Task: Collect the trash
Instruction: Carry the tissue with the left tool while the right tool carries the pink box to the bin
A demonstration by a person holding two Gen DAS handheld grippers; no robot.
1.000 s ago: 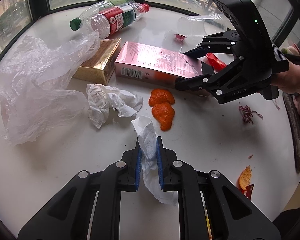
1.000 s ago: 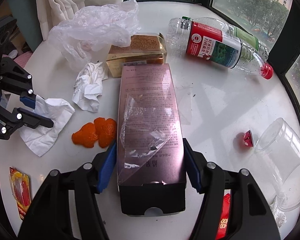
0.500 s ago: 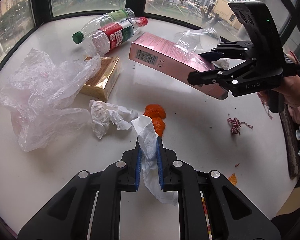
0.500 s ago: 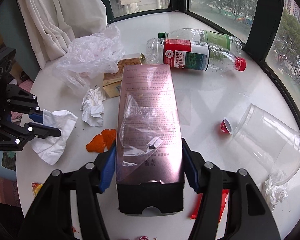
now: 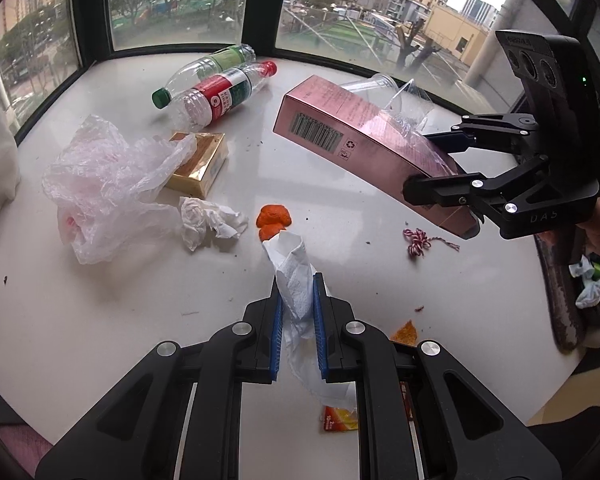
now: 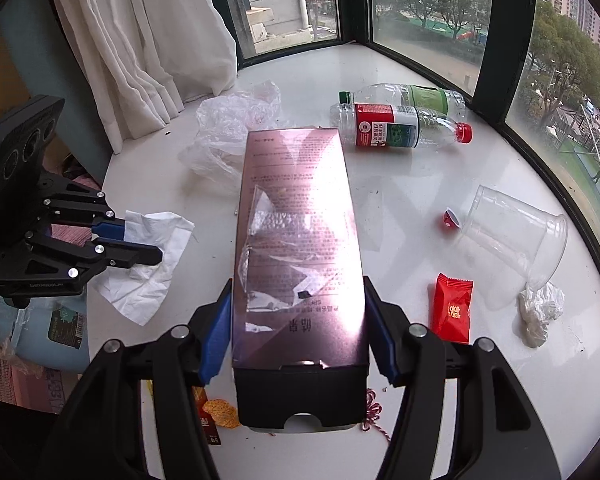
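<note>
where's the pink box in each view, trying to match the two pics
Left wrist view: pink box upper right, off the table, clamped in the right hand-held gripper.
Right wrist view: centre, running up from the bottom.
Shared landmark: red-label bottle, lying beyond the box.

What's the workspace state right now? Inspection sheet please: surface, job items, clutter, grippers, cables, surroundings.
Surface: white table, with crumbs and specks.
Job's things: pink box lifted clear of the table; white tissue lifted too. Still lying: two bottles, plastic bag, gold box, crumpled tissue, orange peel, clear cup, red packet.
Clutter: red-white string, small wad beside the cup.
Grippers: left gripper shut on the tissue; right gripper shut on the pink box.
Cables: nothing seen.
Surroundings: windows round the table, white curtain, blue container below the table edge.
</note>
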